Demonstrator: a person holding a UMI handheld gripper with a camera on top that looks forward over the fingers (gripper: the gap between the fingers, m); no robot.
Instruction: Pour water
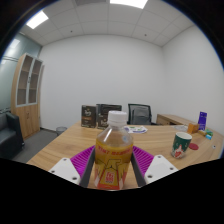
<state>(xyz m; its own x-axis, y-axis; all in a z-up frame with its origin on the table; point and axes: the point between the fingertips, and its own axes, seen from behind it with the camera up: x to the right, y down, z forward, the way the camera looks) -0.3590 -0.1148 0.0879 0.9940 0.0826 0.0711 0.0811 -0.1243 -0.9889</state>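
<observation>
A clear plastic bottle (114, 150) with a white cap and an orange-yellow label stands upright between my fingers, and its lower part is hidden. My gripper (112, 172) is shut on the bottle, the purple pads (84, 158) pressing its two sides. Beyond the fingers to the right, a white paper cup (180, 144) with a green and red print stands on the wooden table (60, 143).
A purple item (202, 120) and other small things lie on the table's far right. Behind the table are a black office chair (140, 113), dark boxes (98, 115), a wooden cabinet (27, 95) at the left wall and a black sofa (9, 133).
</observation>
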